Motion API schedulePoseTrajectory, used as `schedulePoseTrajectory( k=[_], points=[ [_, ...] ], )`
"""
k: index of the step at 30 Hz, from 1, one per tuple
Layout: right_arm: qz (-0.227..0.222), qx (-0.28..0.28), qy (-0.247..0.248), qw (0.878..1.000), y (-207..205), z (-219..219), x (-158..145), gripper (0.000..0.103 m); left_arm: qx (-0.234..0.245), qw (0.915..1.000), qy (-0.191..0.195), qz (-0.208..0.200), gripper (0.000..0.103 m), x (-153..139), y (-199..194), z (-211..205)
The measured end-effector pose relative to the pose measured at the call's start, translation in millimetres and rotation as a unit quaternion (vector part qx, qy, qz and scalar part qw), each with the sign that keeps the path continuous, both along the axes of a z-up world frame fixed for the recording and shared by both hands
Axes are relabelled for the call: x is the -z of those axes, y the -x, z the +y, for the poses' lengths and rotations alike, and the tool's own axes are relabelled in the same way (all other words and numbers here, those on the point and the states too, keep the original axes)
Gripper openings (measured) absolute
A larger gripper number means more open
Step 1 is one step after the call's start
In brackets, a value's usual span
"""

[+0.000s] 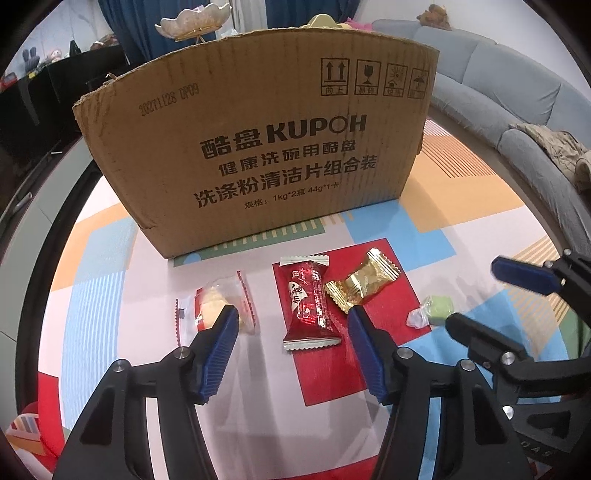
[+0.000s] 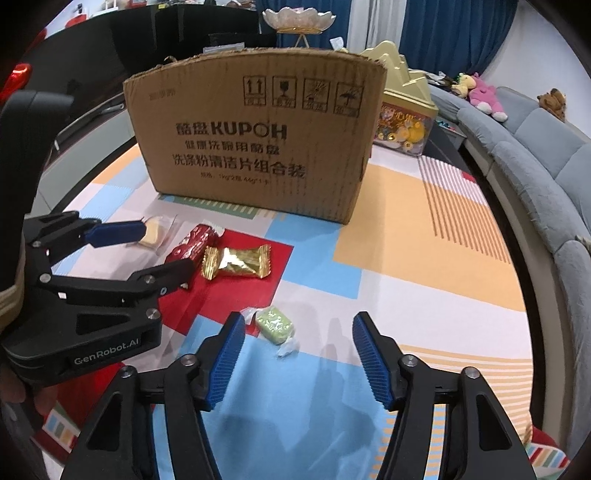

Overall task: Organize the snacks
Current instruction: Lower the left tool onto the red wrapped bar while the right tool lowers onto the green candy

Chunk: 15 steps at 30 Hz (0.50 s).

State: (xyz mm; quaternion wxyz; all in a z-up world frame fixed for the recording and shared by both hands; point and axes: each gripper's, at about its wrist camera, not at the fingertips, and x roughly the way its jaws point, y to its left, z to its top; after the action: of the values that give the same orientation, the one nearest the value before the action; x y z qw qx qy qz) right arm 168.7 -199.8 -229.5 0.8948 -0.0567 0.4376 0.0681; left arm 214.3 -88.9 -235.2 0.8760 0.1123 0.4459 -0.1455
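Note:
Several wrapped snacks lie on a colourful mat in front of a brown cardboard box. A red packet lies beside a gold packet. A clear-wrapped yellow cake lies to the left, a green candy to the right. My left gripper is open, with the red packet between its fingers. My right gripper is open just above the green candy.
A grey sofa curves along the right. A gold-lidded tin stands behind the box's right corner. A white flower-shaped dish stands behind the box. Dark furniture lies at the left.

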Motion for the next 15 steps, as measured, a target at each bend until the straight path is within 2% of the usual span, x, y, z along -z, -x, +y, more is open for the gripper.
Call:
schedulePoseTrajectory(
  k=[15],
  points=[
    [0.013, -0.011, -0.007, 1.0, -5.0, 4.5, 14.5, 0.055, 0.001, 0.9999, 0.005, 0.01, 0.053, 13.9, -8.6, -1.5]
  ],
)
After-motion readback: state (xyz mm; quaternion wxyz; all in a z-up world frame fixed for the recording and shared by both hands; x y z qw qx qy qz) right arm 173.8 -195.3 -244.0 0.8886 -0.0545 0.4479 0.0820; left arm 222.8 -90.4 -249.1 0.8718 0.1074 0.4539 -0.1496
